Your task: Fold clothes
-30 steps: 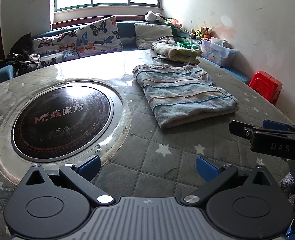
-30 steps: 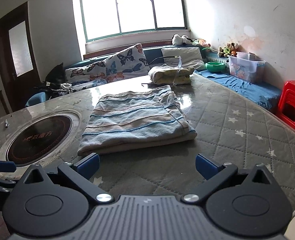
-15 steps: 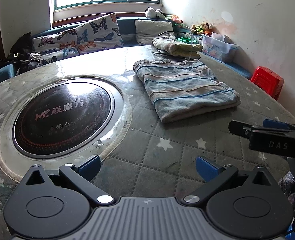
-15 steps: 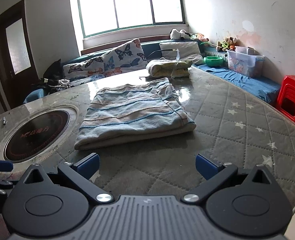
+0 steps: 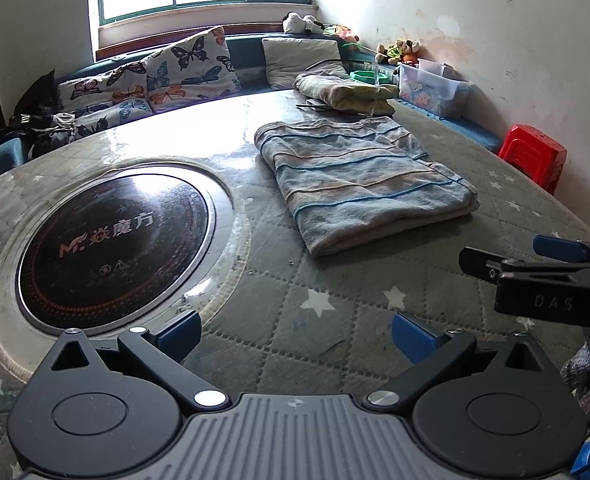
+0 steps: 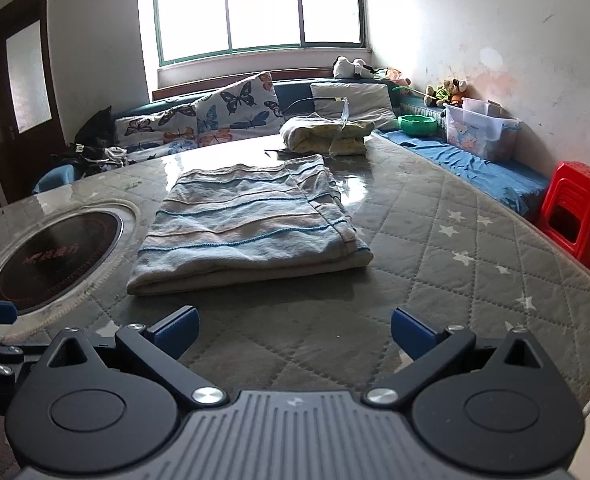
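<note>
On the big round table point(image 6: 475, 240), just to the right of the black cooker ring point(image 5: 111, 240), lies the striped cloth point(image 5: 359, 184). It is blue and tan, and it is already folded into a thick flat block with its long folded edge toward the grippers. A second folded cloth point(image 6: 327, 132) sits past the striped one, close to its far end.

Both grippers hover on the near side of the striped cloth, a little apart from it and not touching it. The left gripper point(image 5: 295, 330) has its blue fingers spread wide with nothing between them. The right gripper point(image 6: 293, 326) is the same, wide apart and holding nothing.

I think the striped cloth is soft, floppy and light. It looks like it would sag and slip open if you grabbed just one spot. A good place to take hold looks like the two near corners, one for each gripper, pinching all the layers at once. The table cover looks shiny, so the cloth may slide when pulled.
</note>
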Tool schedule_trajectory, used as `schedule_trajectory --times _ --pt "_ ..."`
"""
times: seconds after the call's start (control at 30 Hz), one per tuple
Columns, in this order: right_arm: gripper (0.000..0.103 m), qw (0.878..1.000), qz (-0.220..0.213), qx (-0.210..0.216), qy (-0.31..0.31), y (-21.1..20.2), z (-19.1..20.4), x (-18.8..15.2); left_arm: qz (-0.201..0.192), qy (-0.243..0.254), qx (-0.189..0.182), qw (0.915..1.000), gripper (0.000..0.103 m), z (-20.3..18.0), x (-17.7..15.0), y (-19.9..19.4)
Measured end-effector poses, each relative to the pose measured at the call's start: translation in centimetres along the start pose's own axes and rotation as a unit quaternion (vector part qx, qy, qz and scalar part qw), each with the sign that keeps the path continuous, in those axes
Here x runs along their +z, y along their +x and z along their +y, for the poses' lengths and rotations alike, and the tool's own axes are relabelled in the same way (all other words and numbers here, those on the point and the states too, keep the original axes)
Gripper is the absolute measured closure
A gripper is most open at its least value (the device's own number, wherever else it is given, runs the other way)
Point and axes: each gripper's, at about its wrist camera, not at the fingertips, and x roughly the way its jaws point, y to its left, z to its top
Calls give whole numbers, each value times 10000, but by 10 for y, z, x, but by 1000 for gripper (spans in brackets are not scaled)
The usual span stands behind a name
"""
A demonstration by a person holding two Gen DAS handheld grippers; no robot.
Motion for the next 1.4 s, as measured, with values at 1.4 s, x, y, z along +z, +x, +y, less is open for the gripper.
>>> schedule_trajectory --times 1.4 --pt "0 9996 268 58 -43 20 -2 4 176 129 151 9996 0 -13 17 0"
